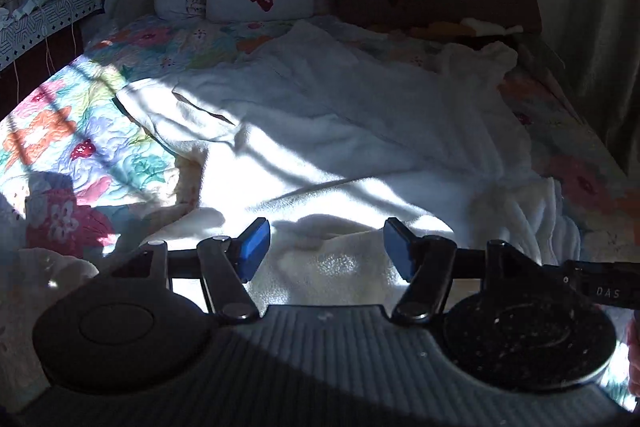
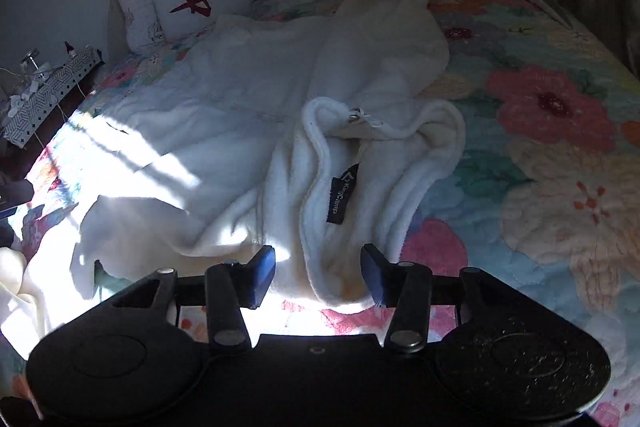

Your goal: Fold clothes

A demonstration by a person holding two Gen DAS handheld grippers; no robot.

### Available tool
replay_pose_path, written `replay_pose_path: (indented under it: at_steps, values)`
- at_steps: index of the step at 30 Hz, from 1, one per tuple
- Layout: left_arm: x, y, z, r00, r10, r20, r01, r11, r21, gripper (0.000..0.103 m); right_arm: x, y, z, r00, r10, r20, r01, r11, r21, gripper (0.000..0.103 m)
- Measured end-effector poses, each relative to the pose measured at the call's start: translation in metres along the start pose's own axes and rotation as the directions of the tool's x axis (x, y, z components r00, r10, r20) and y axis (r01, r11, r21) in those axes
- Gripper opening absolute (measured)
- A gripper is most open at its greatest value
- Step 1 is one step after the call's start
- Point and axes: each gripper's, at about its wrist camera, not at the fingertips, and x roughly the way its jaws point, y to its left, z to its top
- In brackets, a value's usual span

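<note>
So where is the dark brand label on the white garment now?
In the right wrist view, the dark label sits inside the white fleece garment, near its collar, just ahead of the open right gripper.

Small stuff on nightstand [image 1: 44, 7] by bed's head corner too dim to ID; fleece jacket [image 2: 248, 115] hem cut off lower left.

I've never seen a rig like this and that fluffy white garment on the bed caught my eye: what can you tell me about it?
The white fleece garment looks soft and plush. It lies spread out and rumpled on the floral quilt, partly in sunlight. A dark label reading KingCamp sits near its collar, beside a small metal zip pull. Both the left gripper and right gripper are open at its near edge.
</note>
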Motion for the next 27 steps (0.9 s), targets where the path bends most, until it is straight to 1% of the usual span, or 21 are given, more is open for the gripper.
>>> replay_pose_path:
  at_steps: [2, 4, 5, 7, 8, 11, 12, 13, 14, 15, 16, 17, 18, 19, 21, 22, 23, 24, 25, 26, 27]
  values:
    - [0.018, -0.006, -0.015, 0.997, -0.041, -0.065, 0.044, 0.998, 0.046, 0.067, 0.0, 0.003, 0.0, 1.0, 0.002, 0.019, -0.001, 0.999, -0.049, 0.054]
    - [0.029, -0.011, -0.027, 0.994, -0.039, -0.098, 0.047, 0.995, 0.085, 0.069, 0.002, 0.002, 0.001, 1.0, -0.003, 0.028, 0.006, 0.995, -0.095, 0.057]
    - [0.033, -0.014, -0.032, 0.991, -0.046, -0.122, 0.06, 0.991, 0.117, 0.069, 0.004, 0.002, 0.001, 0.999, -0.008, 0.033, 0.012, 0.993, -0.119, 0.057]
    - [0.034, -0.017, -0.037, 0.979, -0.113, -0.169, 0.14, 0.977, 0.159, 0.069, 0.007, 0.004, 0.002, 0.999, 0.008, 0.04, -0.001, 0.987, -0.162, 0.058]
    - [0.032, -0.015, -0.037, 0.967, -0.183, -0.179, 0.208, 0.968, 0.137, 0.07, 0.009, 0.004, 0.003, 0.999, 0.022, 0.044, -0.013, 0.983, -0.181, 0.058]
    - [0.039, -0.004, -0.034, 0.964, -0.189, -0.188, 0.198, 0.98, 0.029, 0.085, 0.024, 0.002, 0.004, 0.996, 0.086, 0.011, -0.081, 0.974, -0.211, 0.057]
    - [0.046, -0.006, -0.036, 0.97, -0.135, -0.203, 0.15, 0.987, 0.062, 0.086, 0.03, 0.0, 0.004, 0.994, 0.106, -0.005, -0.105, 0.97, -0.219, 0.041]
    - [0.052, -0.007, -0.037, 0.973, -0.081, -0.215, 0.103, 0.99, 0.095, 0.086, 0.031, 0.0, 0.006, 0.99, 0.141, -0.018, -0.141, 0.966, -0.215, 0.014]
    - [0.059, -0.008, -0.039, 0.974, -0.026, -0.225, 0.057, 0.99, 0.129, 0.085, 0.03, 0.0, 0.008, 0.984, 0.178, -0.029, -0.18, 0.961, -0.21, 0.014]
    - [0.064, -0.008, -0.043, 0.975, 0.024, -0.221, 0.013, 0.986, 0.167, 0.08, 0.024, -0.001, 0.01, 0.978, 0.208, -0.008, -0.206, 0.958, -0.2, 0.014]
    - [0.064, -0.009, -0.049, 0.977, 0.078, -0.198, -0.037, 0.979, 0.2, 0.07, 0.014, -0.001, 0.012, 0.971, 0.237, 0.02, -0.228, 0.953, -0.199, 0.014]
    - [0.06, -0.009, -0.051, 0.98, 0.095, -0.177, -0.056, 0.975, 0.215, 0.036, -0.003, -0.001, 0.015, 0.959, 0.276, 0.057, -0.26, 0.946, -0.195, 0.014]
    - [0.052, -0.009, -0.05, 0.981, 0.094, -0.172, -0.055, 0.973, 0.223, 0.009, -0.018, -0.004, 0.018, 0.952, 0.291, 0.089, -0.272, 0.945, -0.179, 0.014]
    - [0.044, -0.008, -0.049, 0.982, 0.095, -0.165, -0.055, 0.971, 0.233, 0.008, -0.032, -0.007, 0.021, 0.946, 0.301, 0.12, -0.281, 0.946, -0.161, 0.014]
    - [0.019, -0.01, -0.044, 0.985, 0.136, -0.107, -0.103, 0.957, 0.272, 0.008, -0.061, -0.015, 0.022, 0.938, 0.299, 0.173, -0.28, 0.952, -0.124, 0.013]
    - [0.002, -0.01, -0.04, 0.985, 0.155, -0.074, -0.127, 0.948, 0.29, 0.009, -0.07, -0.02, 0.02, 0.933, 0.309, 0.182, -0.292, 0.95, -0.113, 0.011]
    - [-0.014, -0.009, -0.036, 0.984, 0.173, -0.042, -0.152, 0.94, 0.306, 0.009, -0.07, -0.022, 0.016, 0.94, 0.299, 0.161, -0.282, 0.952, -0.122, 0.01]
    - [-0.019, -0.008, -0.033, 0.981, 0.189, -0.033, -0.17, 0.935, 0.312, 0.009, -0.069, -0.024, 0.011, 0.949, 0.285, 0.136, -0.267, 0.954, -0.135, 0.006]
    - [-0.024, -0.007, -0.031, 0.978, 0.205, -0.025, -0.187, 0.93, 0.317, 0.009, -0.057, -0.022, 0.004, 0.964, 0.247, 0.093, -0.231, 0.96, -0.16, 0.006]
    - [-0.023, -0.006, -0.032, 0.976, 0.215, -0.034, -0.193, 0.928, 0.319, 0.009, -0.044, -0.02, -0.005, 0.978, 0.204, 0.048, -0.191, 0.963, -0.188, 0.006]
    - [-0.019, -0.006, -0.035, 0.976, 0.212, -0.053, -0.184, 0.93, 0.318, 0.008, -0.03, -0.018, -0.014, 0.987, 0.158, 0.005, -0.153, 0.964, -0.218, 0.006]
